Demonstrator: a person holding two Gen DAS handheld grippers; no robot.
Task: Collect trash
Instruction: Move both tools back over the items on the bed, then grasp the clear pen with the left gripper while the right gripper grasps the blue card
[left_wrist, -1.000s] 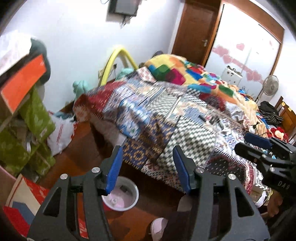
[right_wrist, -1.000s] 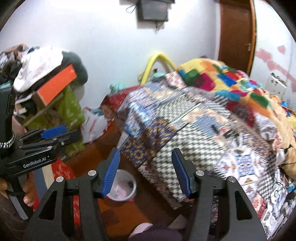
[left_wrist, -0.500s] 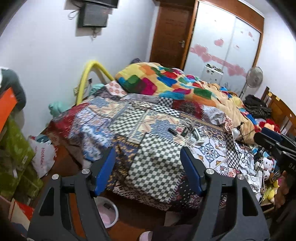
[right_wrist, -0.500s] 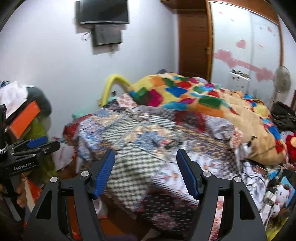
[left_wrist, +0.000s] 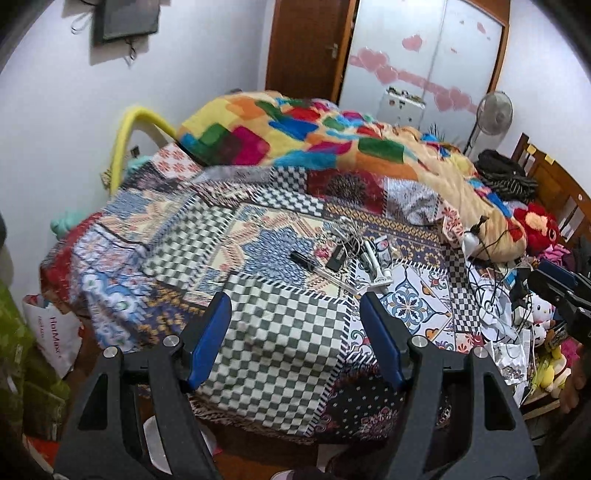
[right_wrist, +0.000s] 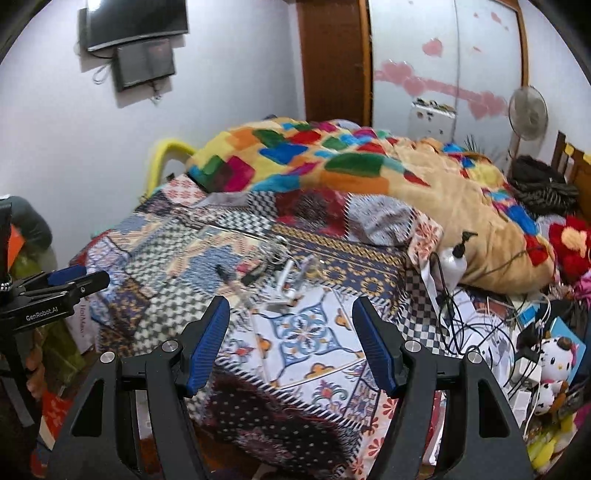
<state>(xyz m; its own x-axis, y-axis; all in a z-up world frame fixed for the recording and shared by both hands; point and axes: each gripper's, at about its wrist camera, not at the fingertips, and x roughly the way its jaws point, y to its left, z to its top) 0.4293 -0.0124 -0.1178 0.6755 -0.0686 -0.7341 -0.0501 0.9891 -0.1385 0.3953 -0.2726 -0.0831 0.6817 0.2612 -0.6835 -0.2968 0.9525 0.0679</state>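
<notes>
Blue-padded black left gripper (left_wrist: 295, 328) and right gripper (right_wrist: 290, 328) hang released and empty above a patchwork-covered bed (left_wrist: 280, 343). Trash, a small clutter of dark wrappers, white plastic pieces and tangled cord (left_wrist: 351, 254), lies mid-bed beyond the fingertips, below a multicoloured fleece blanket (left_wrist: 295, 136). Since a second ago, both views have swung from the floor's white bucket toward the bed, jaws wider.

Left gripper (left_wrist: 295, 317) and right gripper (right_wrist: 290, 317), jaws apart, both empty.

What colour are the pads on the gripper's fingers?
Blue pads on black fingers; clearest in the right wrist view.
</notes>
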